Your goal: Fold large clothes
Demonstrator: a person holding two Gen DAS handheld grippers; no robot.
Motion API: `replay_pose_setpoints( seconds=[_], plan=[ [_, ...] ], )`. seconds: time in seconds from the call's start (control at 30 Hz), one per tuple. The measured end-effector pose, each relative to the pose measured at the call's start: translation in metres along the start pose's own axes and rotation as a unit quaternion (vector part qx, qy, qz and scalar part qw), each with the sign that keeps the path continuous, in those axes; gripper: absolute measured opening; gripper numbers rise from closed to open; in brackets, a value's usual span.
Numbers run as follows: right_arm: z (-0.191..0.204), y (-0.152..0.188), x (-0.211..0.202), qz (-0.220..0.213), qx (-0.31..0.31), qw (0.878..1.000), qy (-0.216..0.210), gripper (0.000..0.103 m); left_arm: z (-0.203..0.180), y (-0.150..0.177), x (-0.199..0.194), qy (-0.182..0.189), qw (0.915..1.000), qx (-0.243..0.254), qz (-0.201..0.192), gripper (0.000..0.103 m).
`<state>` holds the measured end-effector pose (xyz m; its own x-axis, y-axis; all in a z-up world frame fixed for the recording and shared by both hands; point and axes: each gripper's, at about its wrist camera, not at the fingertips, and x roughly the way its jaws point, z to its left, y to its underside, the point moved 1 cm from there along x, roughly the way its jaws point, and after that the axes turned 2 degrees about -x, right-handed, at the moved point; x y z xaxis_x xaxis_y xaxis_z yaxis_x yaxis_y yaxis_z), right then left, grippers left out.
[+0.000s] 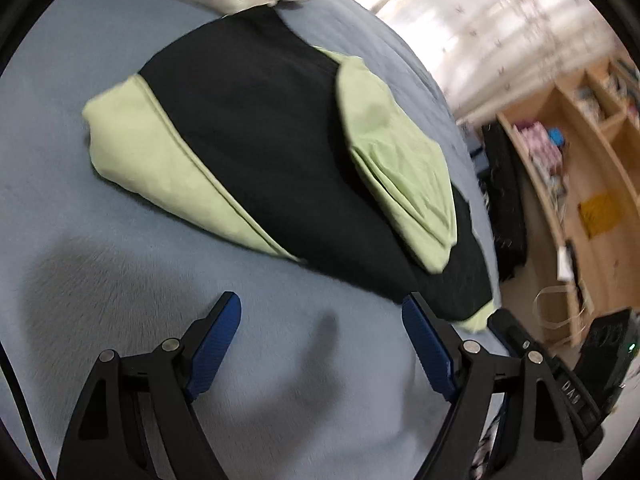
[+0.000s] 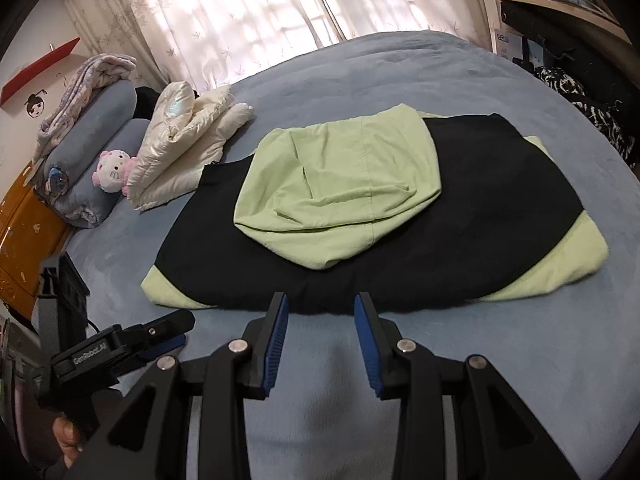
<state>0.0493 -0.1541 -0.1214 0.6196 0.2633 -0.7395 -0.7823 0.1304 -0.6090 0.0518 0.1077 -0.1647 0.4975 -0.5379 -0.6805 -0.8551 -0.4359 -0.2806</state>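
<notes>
Daylight comes through the sheer curtains point(image 2: 240, 8) at the top of the right wrist view, where the fabric is blown out to near white, and it lights the blue bedspread point(image 2: 440, 64) evenly and softly. In the left wrist view the whole frame is smeared by motion blur, worst on the wooden shelves point(image 1: 580, 152) at the right edge, and broad soft shadows lie on the bedspread in the lower left and lower middle. Both views bend strongly toward their rims and end in dark rounded corners.
</notes>
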Motion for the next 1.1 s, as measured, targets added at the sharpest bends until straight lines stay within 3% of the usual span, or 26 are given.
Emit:
replay_pose_setpoints(
  seconds=[0.13, 0.4, 0.53, 0.63, 0.7, 0.77, 0.83, 0.9, 1.0, 1.1],
  plan=[
    [0.003, -0.012, 0.015, -0.006, -0.009, 1.000, 0.001, 0.034, 0.009, -0.013, 0.012, 0.019, 0.9994, -0.015, -0.024, 0.081],
    [0.011, -0.048, 0.046, -0.039, -0.055, 0.997, 0.023, 0.034, 0.010, -0.050, 0.039, 0.024, 0.9977, -0.024, -0.058, 0.081],
    [0.012, -0.066, 0.066, -0.046, -0.072, 0.996, 0.031, 0.021, 0.007, -0.068, 0.045, 0.023, 0.9957, -0.036, -0.083, 0.080],
    [0.009, -0.075, 0.088, -0.045, -0.084, 0.994, 0.045, 0.013, 0.000, -0.080, 0.049, -0.001, 0.9938, -0.036, -0.105, 0.048],
    [0.004, -0.074, 0.104, -0.031, -0.082, 0.995, 0.045, 0.009, -0.009, -0.083, 0.049, -0.029, 0.9921, -0.018, -0.121, 0.019],
    [0.000, -0.067, 0.123, -0.005, -0.085, 0.995, 0.045, 0.007, -0.021, -0.083, 0.046, -0.050, 0.9894, 0.018, -0.135, 0.013],
    [-0.004, -0.058, 0.136, 0.020, -0.083, 0.996, 0.039, 0.005, -0.046, -0.078, 0.041, -0.085, 0.9801, 0.085, -0.158, 0.009],
    [-0.006, -0.051, 0.137, 0.015, -0.083, 0.996, 0.036, 0.005, -0.069, -0.072, 0.037, -0.100, 0.9693, 0.134, -0.180, 0.007],
    [-0.013, -0.049, 0.134, 0.022, -0.061, 0.998, 0.018, 0.005, -0.115, -0.064, 0.030, -0.105, 0.9492, 0.208, -0.211, 0.006],
    [-0.022, -0.047, 0.130, 0.024, -0.039, 0.999, -0.007, 0.005, -0.151, -0.058, 0.031, -0.101, 0.9356, 0.260, -0.217, 0.006]
  ],
)
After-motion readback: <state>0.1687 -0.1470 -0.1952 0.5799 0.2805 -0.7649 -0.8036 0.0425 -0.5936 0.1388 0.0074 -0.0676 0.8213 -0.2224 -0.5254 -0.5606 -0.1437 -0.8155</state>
